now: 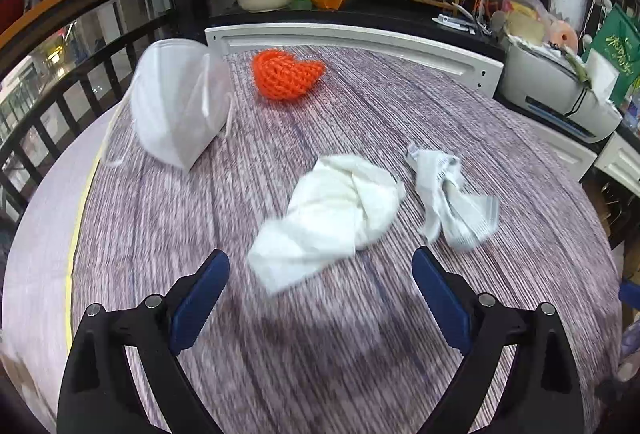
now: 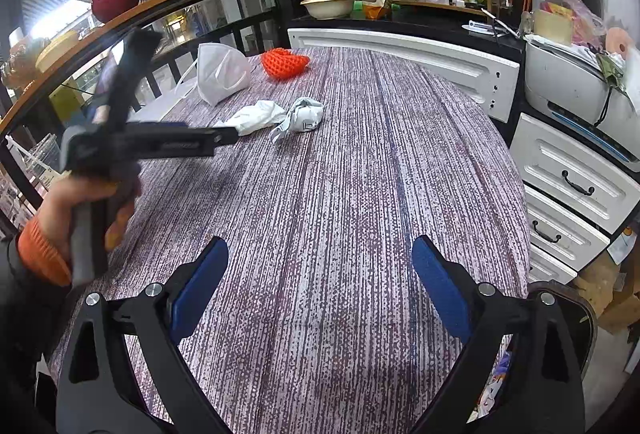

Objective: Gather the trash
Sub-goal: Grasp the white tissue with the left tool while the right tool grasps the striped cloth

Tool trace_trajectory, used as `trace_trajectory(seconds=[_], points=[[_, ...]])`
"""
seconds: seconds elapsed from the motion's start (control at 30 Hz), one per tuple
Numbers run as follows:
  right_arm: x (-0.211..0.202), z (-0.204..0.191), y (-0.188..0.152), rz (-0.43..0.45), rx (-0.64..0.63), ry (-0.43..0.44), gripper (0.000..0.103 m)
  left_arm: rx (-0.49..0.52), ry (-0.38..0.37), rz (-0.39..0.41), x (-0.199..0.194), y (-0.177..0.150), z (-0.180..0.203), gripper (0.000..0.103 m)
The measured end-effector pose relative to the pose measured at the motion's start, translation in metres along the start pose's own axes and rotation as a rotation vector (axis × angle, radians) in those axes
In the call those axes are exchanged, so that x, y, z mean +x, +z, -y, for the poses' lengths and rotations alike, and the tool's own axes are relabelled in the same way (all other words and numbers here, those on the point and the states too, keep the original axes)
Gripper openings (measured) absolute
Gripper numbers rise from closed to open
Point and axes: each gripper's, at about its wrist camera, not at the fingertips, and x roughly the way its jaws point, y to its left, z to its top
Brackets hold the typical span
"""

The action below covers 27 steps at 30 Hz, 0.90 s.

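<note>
left wrist view: the left gripper (image 1: 320, 274) hangs over the striped counter (image 1: 360, 354), its jaws spread wide and holding nothing. just ahead of the blue pads lies a crumpled white tissue (image 1: 332, 218), its near corner reaching between the jaw tips. right beside it, to the right, sits a twisted white wrapper (image 1: 452, 198). farther back on the left a white face mask (image 1: 180, 102) stands tented on the counter, and an orange mesh ball (image 1: 286, 78) rests near the far edge. the picture is blurred.

right wrist view: the right gripper (image 2: 320, 266) is over a bare stretch of counter, jaws spread and empty, well apart from the trash. on the left a hand (image 2: 86, 210) with an orange cuff (image 2: 40, 250) grips the other tool, whose tip points at the tissue (image 2: 256, 118). the wrapper (image 2: 302, 118) touches the tissue; the mask (image 2: 222, 72) and mesh ball (image 2: 284, 62) lie beyond. a white printer (image 2: 580, 94) sits at the right.
</note>
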Motion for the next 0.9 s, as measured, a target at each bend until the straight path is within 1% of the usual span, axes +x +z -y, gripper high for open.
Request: trace_trajectory(seconds=[0.07, 0.1, 0.13, 0.17, 0.2, 0.27, 0.3, 0.33, 0.37, 0.4, 0.53, 0.6, 0.67, 0.8, 0.83, 0.9], points=[[0.005, 0.001, 0.004, -0.005, -0.005, -0.002, 0.092, 0.004, -0.002, -0.012, 0.012, 0.006, 0.001, 0.091], [0.007, 0.001, 0.006, -0.007, -0.007, -0.003, 0.092, 0.004, -0.004, -0.021, 0.017, 0.008, 0.001, 0.089], [0.009, 0.000, 0.009, -0.009, -0.008, -0.001, 0.092, -0.001, -0.006, -0.029, 0.022, 0.009, 0.000, 0.084], [0.011, -0.001, 0.011, -0.009, -0.008, 0.003, 0.092, -0.008, -0.011, -0.036, 0.025, 0.010, 0.000, 0.082], [0.013, -0.001, 0.013, -0.010, -0.009, 0.008, 0.092, -0.018, -0.023, -0.042, 0.027, 0.010, -0.002, 0.077], [0.017, -0.004, 0.019, -0.005, -0.015, 0.015, 0.092, -0.023, -0.025, -0.031, 0.026, 0.010, -0.004, 0.065], [0.019, -0.006, 0.021, -0.002, -0.021, 0.015, 0.092, -0.020, -0.023, -0.028, 0.025, 0.012, -0.004, 0.056], [0.022, -0.008, 0.024, 0.000, -0.029, 0.017, 0.092, -0.022, -0.024, -0.021, 0.023, 0.012, -0.005, 0.042], [0.024, -0.010, 0.026, -0.001, -0.035, 0.017, 0.092, -0.034, -0.026, -0.013, 0.020, 0.011, -0.008, 0.035], [0.027, -0.013, 0.029, -0.001, -0.040, 0.015, 0.092, -0.050, -0.030, -0.007, 0.019, 0.011, -0.011, 0.023], [0.043, -0.022, 0.045, -0.017, -0.063, 0.021, 0.092, -0.152, -0.076, 0.043, 0.009, 0.006, -0.030, 0.015], [0.054, -0.027, 0.053, -0.029, -0.066, 0.014, 0.091, -0.186, -0.077, 0.060, 0.004, 0.004, -0.039, 0.015], [0.070, -0.030, 0.063, -0.050, -0.059, 0.022, 0.087, -0.217, -0.062, 0.091, -0.001, 0.004, -0.047, 0.015], [0.103, -0.036, 0.081, -0.085, -0.054, 0.014, 0.081, -0.237, -0.033, 0.128, -0.008, 0.002, -0.057, 0.015], [0.112, -0.036, 0.086, -0.094, -0.050, 0.003, 0.077, -0.241, -0.036, 0.128, -0.008, 0.003, -0.058, 0.015], [0.126, -0.035, 0.093, -0.107, -0.036, -0.022, 0.075, -0.250, -0.045, 0.126, -0.005, 0.004, -0.058, 0.015]])
